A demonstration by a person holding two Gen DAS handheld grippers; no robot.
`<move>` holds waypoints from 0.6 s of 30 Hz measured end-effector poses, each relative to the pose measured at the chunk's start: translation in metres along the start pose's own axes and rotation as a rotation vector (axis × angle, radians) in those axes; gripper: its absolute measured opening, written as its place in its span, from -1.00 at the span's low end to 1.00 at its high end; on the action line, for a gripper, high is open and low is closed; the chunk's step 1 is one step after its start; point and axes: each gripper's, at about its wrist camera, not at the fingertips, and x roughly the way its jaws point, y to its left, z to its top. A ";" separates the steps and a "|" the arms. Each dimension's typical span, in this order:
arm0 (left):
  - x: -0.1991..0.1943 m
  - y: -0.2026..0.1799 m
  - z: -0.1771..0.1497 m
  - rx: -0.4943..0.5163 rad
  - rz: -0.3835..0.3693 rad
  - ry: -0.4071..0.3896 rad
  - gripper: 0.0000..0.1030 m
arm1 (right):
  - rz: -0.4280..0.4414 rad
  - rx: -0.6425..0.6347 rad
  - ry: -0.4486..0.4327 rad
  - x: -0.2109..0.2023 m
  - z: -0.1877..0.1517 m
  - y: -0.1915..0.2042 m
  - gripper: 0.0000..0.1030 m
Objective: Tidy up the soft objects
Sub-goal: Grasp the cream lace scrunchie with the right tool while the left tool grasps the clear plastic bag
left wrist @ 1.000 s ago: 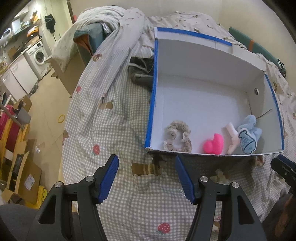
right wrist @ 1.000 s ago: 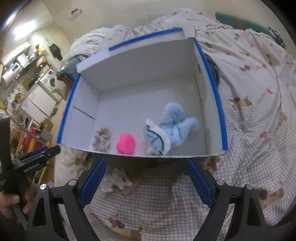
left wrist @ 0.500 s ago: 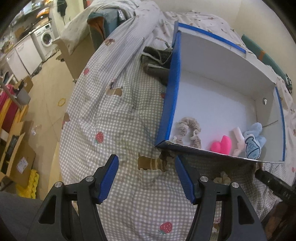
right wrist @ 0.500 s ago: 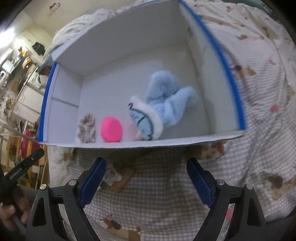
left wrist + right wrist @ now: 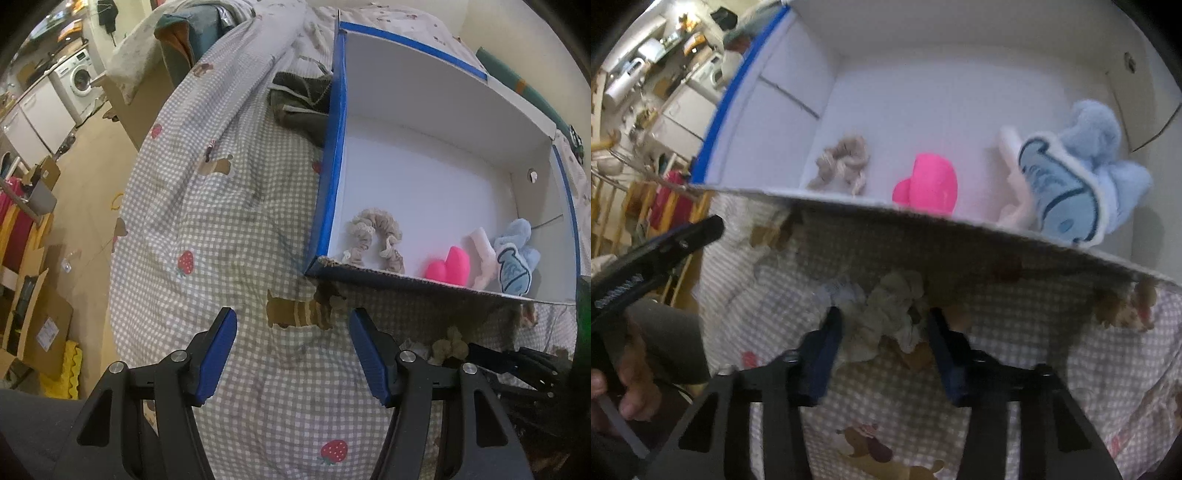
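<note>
Two grippers are at work over the checked bedspread (image 5: 207, 229). On the left, the left gripper (image 5: 293, 354) hangs wide apart and empty above the cover, just short of the near-left corner of the white box (image 5: 424, 110). To its right, the right gripper (image 5: 884, 350) sits low against the box's near wall, its blue pads either side of a crumpled grey-white scrunchie (image 5: 886, 314) lying on the bedspread just outside that wall; the gap is moderate and I cannot tell whether the pads touch the fabric yet. To do this pick well, I would centre the bundle between the pads, press slightly into the mattress, and close fully before lifting over the wall. The scrunchie is bunched, its longer spread running roughly across the jaws, pointing no clear way. Inside, left to right, lie a beige scrunchie (image 5: 376, 236), a pink heart (image 5: 448, 266) and a blue fish plush (image 5: 513, 258).
</note>
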 end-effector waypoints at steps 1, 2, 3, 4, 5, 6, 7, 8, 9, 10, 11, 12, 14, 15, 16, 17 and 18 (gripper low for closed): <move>0.001 0.000 -0.001 -0.003 -0.003 0.004 0.17 | 0.006 0.006 -0.004 -0.001 0.000 -0.001 -0.36; 0.002 0.001 -0.001 -0.005 -0.006 0.010 0.17 | 0.022 0.012 -0.011 -0.003 0.001 -0.002 -0.50; 0.002 0.001 -0.001 -0.006 -0.008 0.013 0.17 | 0.037 0.013 -0.013 -0.005 0.002 -0.003 -0.58; 0.003 0.000 -0.001 -0.006 -0.009 0.014 0.17 | 0.041 0.009 -0.016 -0.007 0.001 -0.005 -0.69; 0.003 -0.001 -0.001 -0.004 -0.009 0.013 0.17 | 0.038 0.007 -0.022 -0.008 0.001 -0.006 -0.71; 0.003 -0.001 -0.001 -0.001 -0.006 0.013 0.17 | 0.041 0.007 -0.028 -0.011 0.001 -0.007 -0.73; 0.003 -0.002 -0.001 0.001 -0.004 0.014 0.17 | 0.046 0.009 -0.032 -0.014 0.000 -0.010 -0.74; 0.004 -0.002 -0.001 0.002 -0.003 0.016 0.17 | 0.055 0.011 -0.040 -0.016 -0.001 -0.010 -0.76; 0.005 -0.002 -0.002 0.003 -0.002 0.018 0.17 | 0.065 0.013 -0.053 -0.021 -0.001 -0.010 -0.77; 0.005 -0.002 -0.002 0.004 -0.001 0.020 0.17 | 0.077 0.014 -0.068 -0.026 -0.001 -0.010 -0.77; 0.006 -0.003 -0.003 0.005 0.000 0.023 0.17 | 0.088 0.019 -0.081 -0.031 -0.002 -0.011 -0.77; 0.007 -0.003 -0.003 0.009 0.005 0.028 0.17 | 0.102 0.028 -0.094 -0.036 -0.002 -0.012 -0.77; 0.011 -0.004 -0.004 0.009 0.002 0.042 0.17 | 0.134 0.051 -0.119 -0.047 -0.004 -0.019 -0.77; 0.013 -0.005 -0.004 0.009 -0.004 0.051 0.17 | 0.144 0.062 -0.134 -0.053 -0.006 -0.022 -0.77; 0.015 -0.006 -0.005 0.011 -0.011 0.059 0.17 | 0.148 0.069 -0.149 -0.060 -0.008 -0.026 -0.77; 0.018 -0.009 -0.007 0.018 -0.021 0.071 0.17 | 0.143 0.071 -0.162 -0.066 -0.010 -0.029 -0.77; 0.020 -0.011 -0.008 0.028 -0.029 0.082 0.17 | 0.136 0.077 -0.175 -0.071 -0.012 -0.034 -0.77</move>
